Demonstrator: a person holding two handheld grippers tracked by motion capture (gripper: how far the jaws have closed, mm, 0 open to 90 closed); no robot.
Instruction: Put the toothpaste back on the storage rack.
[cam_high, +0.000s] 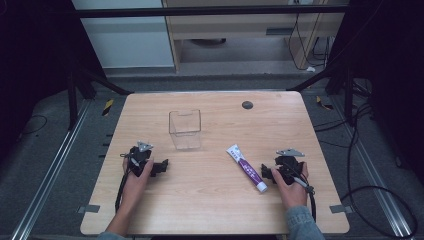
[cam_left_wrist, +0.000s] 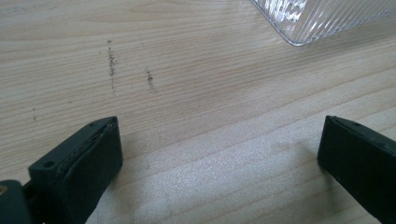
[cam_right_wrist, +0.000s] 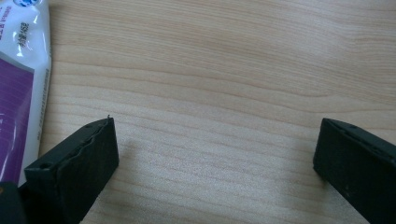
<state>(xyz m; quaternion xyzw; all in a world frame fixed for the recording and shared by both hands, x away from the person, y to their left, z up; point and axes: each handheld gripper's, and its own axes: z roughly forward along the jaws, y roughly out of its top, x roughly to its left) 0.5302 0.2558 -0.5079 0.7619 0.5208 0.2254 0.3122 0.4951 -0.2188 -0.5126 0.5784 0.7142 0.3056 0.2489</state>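
toothpaste tube (cam_high: 246, 168), white and purple, lying flat on the wooden table (cam_high: 210, 200), right of the middle, slanted, with the cap end toward the near edge and the flat end toward the clear container (cam_high: 185, 129). just beside the tube, on the side of the right edge, right gripper (cam_high: 269, 173) resting low on the table, held by the right hand (cam_high: 291, 187); jaws spread wide with bare wood between them, the tube seen at the left border of the right gripper view (cam_right_wrist: 21, 88), apart from the jaw. clear container standing upright, left of the middle, toward the far edge. near it, toward the near left corner, left gripper (cam_high: 161, 166) in the left hand (cam_high: 135, 182), jaws wide apart too, gripping nothing, a ribbed corner of the container (cam_left_wrist: 327, 18) ahead. small dark round spot (cam_high: 247, 104) near the far edge.
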